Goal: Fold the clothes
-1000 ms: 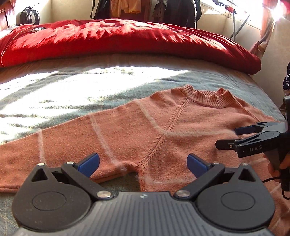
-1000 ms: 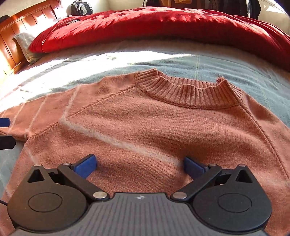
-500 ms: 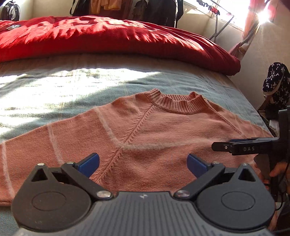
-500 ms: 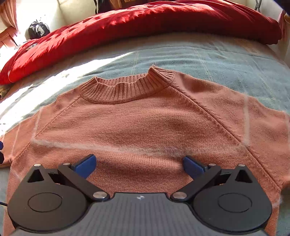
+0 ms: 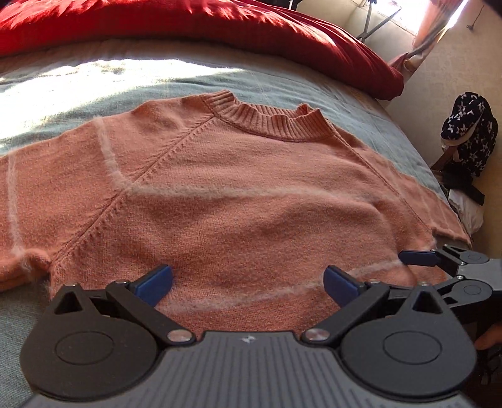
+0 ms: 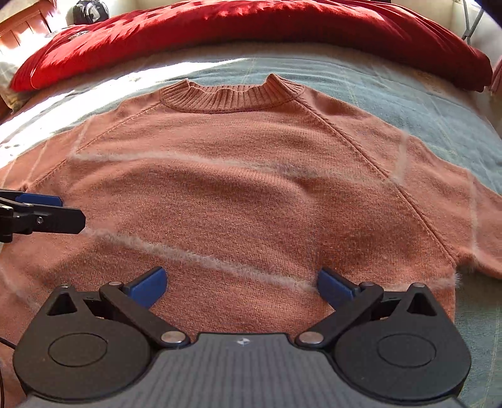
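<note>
Left wrist view: looking across a sweater (image 5: 238,201) spread flat, front up, on a bed (image 5: 94,84), collar (image 5: 266,117) toward the far red duvet (image 5: 188,28), sleeves stretched out to either side. Laid open like this, presumably so that seams and edges can be found and lined up for folding; no fold visible anywhere in the body or sleeves. Left gripper (image 5: 248,281) spread wide, blue pads apart, nothing between them, poised low over the lower chest near the hem. Right gripper (image 5: 417,257) edging in from the right at the sweater's side, seen side-on there. Right wrist view: right gripper (image 6: 240,282) likewise spread wide and empty, hovering over the lower front, with the left gripper (image 6: 47,210) showing at the left border over the sweater's side. Both held low and open side by side near the hem, probably to take hold of fabric together or having just let go after smoothing; impossible to settle which from this layout. Dark starred bag (image 5: 467,131) off the bed at right, out of the way.
</note>
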A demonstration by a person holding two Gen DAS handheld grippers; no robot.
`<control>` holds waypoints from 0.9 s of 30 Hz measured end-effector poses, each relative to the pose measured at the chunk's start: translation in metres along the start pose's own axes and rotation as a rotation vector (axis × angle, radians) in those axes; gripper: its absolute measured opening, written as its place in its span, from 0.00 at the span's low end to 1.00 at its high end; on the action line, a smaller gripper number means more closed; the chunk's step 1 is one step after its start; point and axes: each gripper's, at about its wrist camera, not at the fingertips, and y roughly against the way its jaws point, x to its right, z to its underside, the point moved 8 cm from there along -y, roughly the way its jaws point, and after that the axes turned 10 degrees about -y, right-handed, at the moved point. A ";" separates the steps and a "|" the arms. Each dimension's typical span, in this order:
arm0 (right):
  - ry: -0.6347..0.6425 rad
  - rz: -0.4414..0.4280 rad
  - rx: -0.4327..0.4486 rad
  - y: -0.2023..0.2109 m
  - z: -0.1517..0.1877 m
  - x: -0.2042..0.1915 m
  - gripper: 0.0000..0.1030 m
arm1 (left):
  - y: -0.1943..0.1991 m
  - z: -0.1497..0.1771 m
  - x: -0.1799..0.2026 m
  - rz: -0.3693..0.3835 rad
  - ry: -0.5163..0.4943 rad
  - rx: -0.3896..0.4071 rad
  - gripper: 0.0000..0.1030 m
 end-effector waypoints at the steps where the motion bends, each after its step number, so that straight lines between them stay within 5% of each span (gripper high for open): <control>1: -0.013 0.002 -0.002 0.000 -0.001 0.000 1.00 | 0.006 -0.002 -0.006 0.003 0.033 0.011 0.99; 8: -0.009 -0.042 -0.058 0.007 -0.004 -0.010 1.00 | 0.045 -0.005 -0.072 0.024 0.329 0.055 0.99; 14: -0.131 -0.178 -0.088 0.013 -0.012 -0.031 1.00 | 0.086 0.004 -0.144 -0.128 0.424 0.109 0.99; 21: -0.157 -0.331 -0.133 0.008 -0.018 -0.083 1.00 | 0.117 0.039 -0.205 -0.157 0.633 0.181 0.99; 27: -0.113 -0.367 -0.166 0.000 -0.016 -0.123 1.00 | 0.144 0.069 -0.258 -0.182 0.813 0.243 0.99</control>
